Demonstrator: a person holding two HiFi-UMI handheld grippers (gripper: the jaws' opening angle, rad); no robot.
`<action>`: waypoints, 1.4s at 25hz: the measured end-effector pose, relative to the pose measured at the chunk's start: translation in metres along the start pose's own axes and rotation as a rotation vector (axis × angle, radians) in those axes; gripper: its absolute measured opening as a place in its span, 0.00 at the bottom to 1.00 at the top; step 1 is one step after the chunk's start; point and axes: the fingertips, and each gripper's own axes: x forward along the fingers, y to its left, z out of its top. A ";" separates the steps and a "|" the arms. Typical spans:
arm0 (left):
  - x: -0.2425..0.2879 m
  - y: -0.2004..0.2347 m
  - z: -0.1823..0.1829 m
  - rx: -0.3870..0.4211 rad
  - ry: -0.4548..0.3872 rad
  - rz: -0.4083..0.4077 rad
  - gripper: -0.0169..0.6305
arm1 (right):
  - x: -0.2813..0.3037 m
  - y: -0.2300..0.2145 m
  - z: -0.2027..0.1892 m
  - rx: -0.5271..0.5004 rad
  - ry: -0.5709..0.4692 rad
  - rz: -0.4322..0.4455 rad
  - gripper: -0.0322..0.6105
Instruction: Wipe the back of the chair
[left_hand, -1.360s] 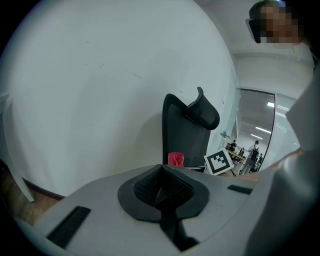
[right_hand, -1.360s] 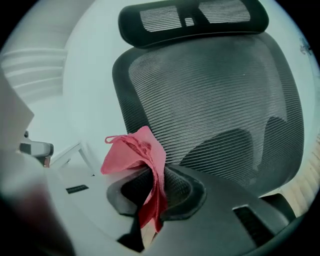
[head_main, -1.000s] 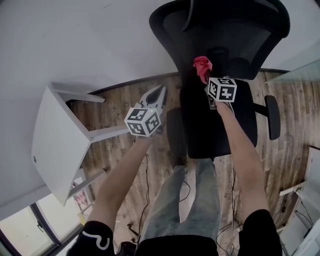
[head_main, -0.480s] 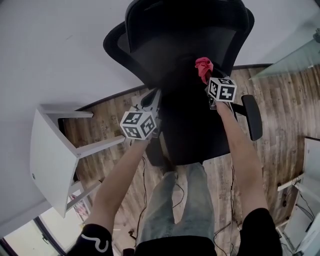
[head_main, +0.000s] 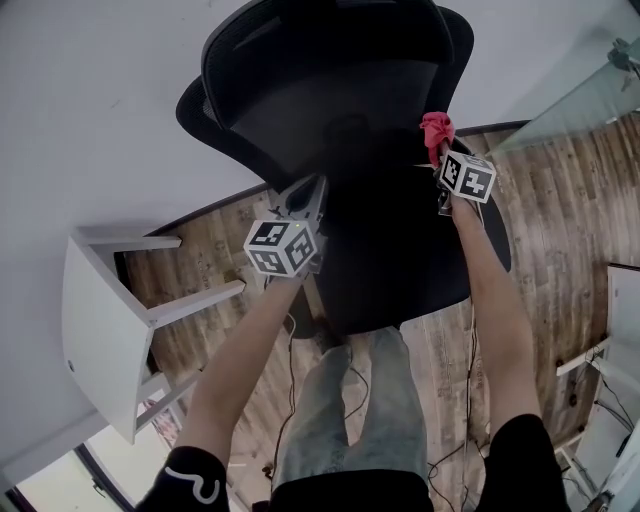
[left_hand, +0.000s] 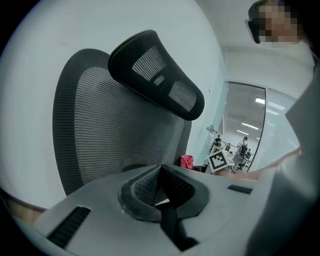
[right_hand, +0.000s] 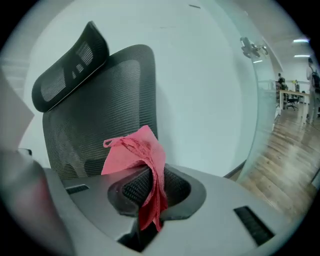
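1. Two grippers are up at the chair (head_main: 385, 240). The right gripper (right_hand: 150, 195) is clenched on a red cloth (right_hand: 136, 152), which bunches above the jaws and hangs down between them.
2. The left gripper (left_hand: 161, 195) has its jaws pressed together with nothing between them.
3. In the head view the cloth sits at the right edge of the backrest (head_main: 335, 115). Whether it touches the mesh cannot be told.
4. The left gripper points at the chair's left side.
5. The black mesh chair stands before the person, with its headrest (left_hand: 160, 75) above the backrest and a white wall (head_main: 90, 100) behind it.
6. A white table (head_main: 95, 320) stands at the left on the wood floor (head_main: 560, 210).
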 end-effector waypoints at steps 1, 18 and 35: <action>0.000 -0.002 0.000 0.001 0.000 -0.004 0.06 | -0.005 -0.009 0.002 0.013 -0.004 -0.022 0.16; -0.135 -0.009 0.036 0.124 -0.040 -0.077 0.06 | -0.179 0.147 0.015 -0.160 -0.120 0.160 0.16; -0.321 -0.118 0.068 0.194 -0.129 -0.067 0.06 | -0.421 0.238 0.032 -0.236 -0.178 0.191 0.16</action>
